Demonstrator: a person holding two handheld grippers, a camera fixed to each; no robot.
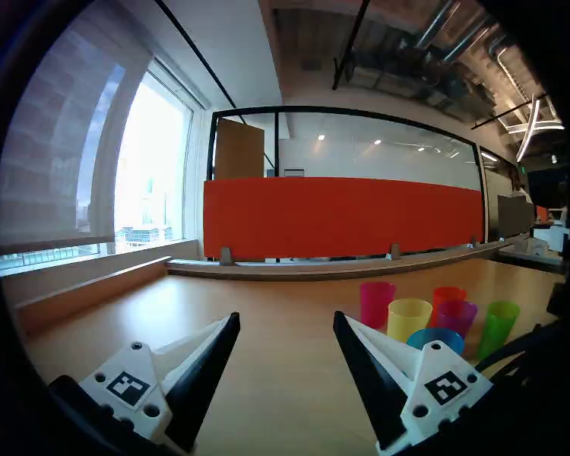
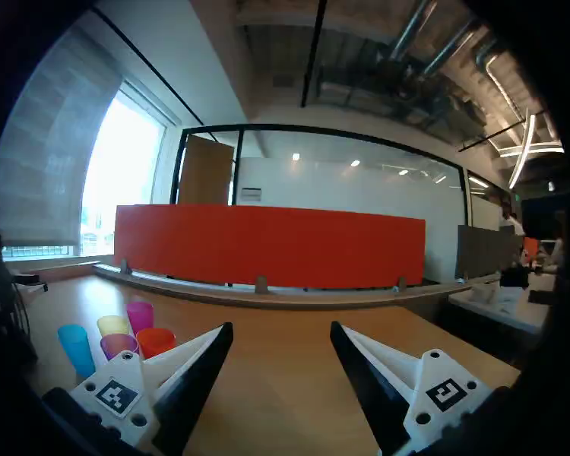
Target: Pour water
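Several coloured plastic cups stand clustered on the wooden table (image 1: 285,380). In the left gripper view they sit to the right, behind the right finger: a pink cup (image 1: 376,302), a yellow cup (image 1: 408,318), an orange cup (image 1: 447,296), a purple cup (image 1: 457,315), a green cup (image 1: 498,325) and a blue cup (image 1: 435,337). My left gripper (image 1: 286,315) is open and holds nothing. In the right gripper view the cluster is at the lower left: blue cup (image 2: 76,348), yellow cup (image 2: 112,325), pink cup (image 2: 140,315), orange cup (image 2: 155,340). My right gripper (image 2: 281,325) is open and holds nothing.
A red partition (image 1: 338,216) runs along the table's far edge, with a glass wall behind it. A bright window (image 1: 144,182) and a low wooden ledge (image 1: 87,292) lie to the left. Another desk with people (image 2: 513,289) is at the far right.
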